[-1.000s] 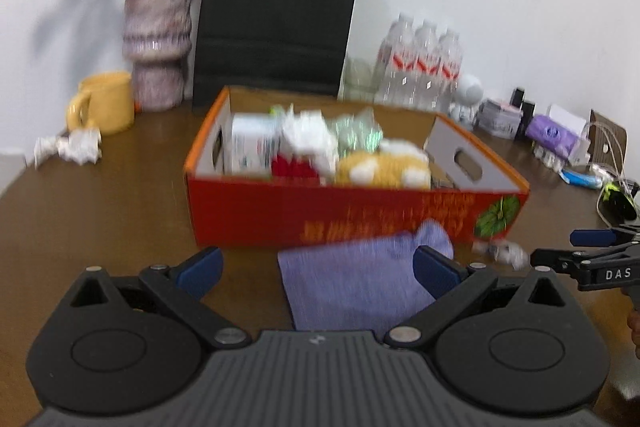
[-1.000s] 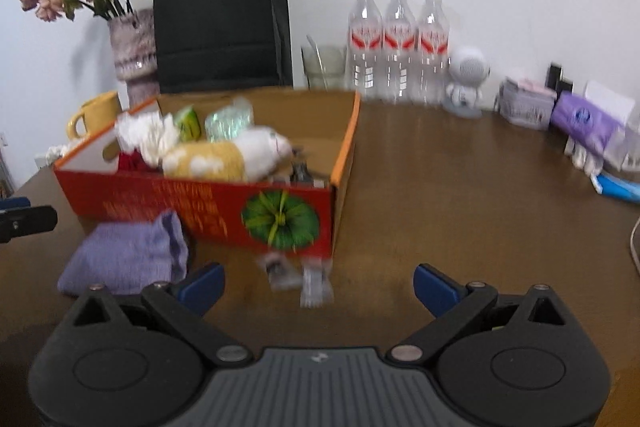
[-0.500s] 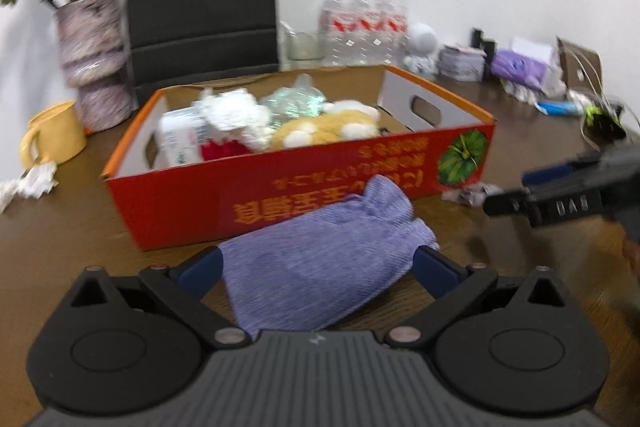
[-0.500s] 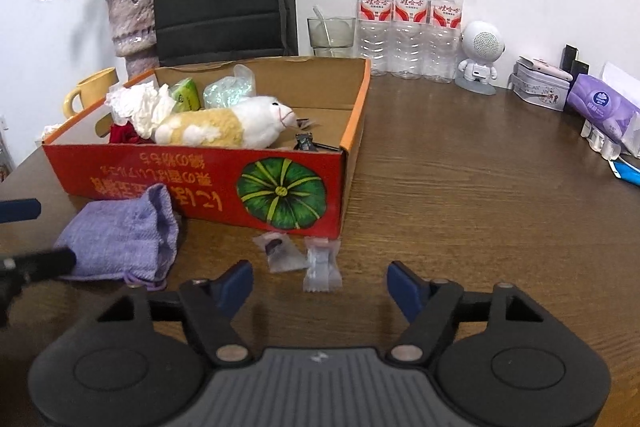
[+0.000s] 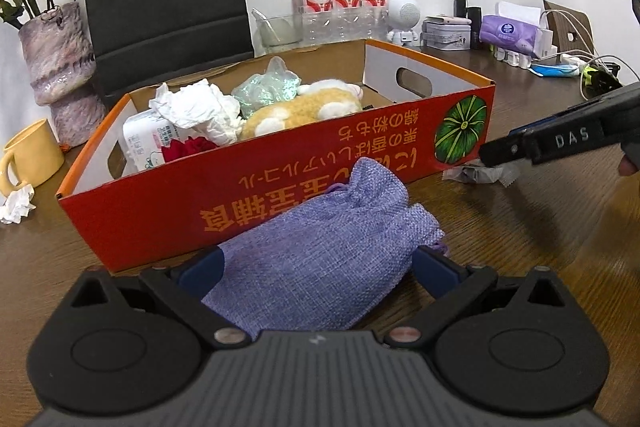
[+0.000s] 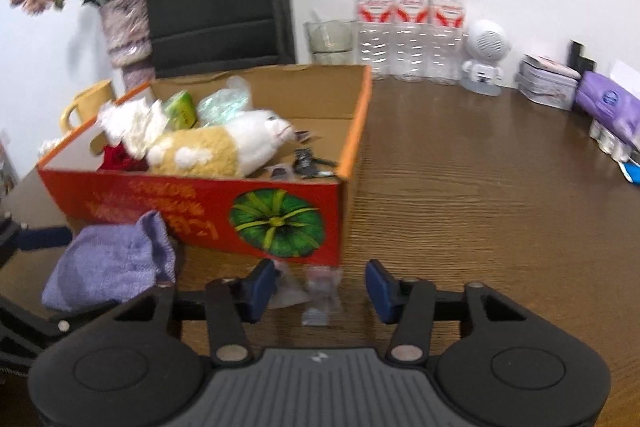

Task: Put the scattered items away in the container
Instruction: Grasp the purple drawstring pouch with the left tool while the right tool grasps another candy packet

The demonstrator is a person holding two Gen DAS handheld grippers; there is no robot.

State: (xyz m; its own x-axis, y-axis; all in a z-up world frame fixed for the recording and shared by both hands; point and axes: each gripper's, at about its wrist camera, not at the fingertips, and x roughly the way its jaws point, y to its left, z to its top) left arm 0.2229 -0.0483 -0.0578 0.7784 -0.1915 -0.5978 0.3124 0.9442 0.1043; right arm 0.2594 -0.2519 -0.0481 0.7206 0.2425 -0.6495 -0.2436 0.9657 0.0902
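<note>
**Closing on two pickups beside the box**

Straddling the purple pouch (image 5: 324, 259) with my left gripper (image 5: 320, 267), I have both fingers wide, one on each side of the fabric, with no squeeze that I can see. The pouch lies on the table (image 6: 480, 187), leaning against the near wall of the box (image 5: 280, 187). My right gripper (image 6: 320, 285) has just been narrowing its jaws around the sweets (image 6: 320, 291), two small clear wrappers just in front of the box's pumpkin corner; the pads stand clear of them on both sides, so nothing is held yet.

To do this well, I would sink the left fingers low enough to catch the pouch's bulk, not just a loose fold, since soft cloth may slip out. On the right, the wrappers are thin and flat, so I judge the tips must be nearly on the wood before closing, and centred so that one sweet is not pushed aside. The box already holds a plush (image 5: 304, 109), tissue (image 5: 196, 111) and packets, so I would lift clear of the wall before dropping either load
</note>
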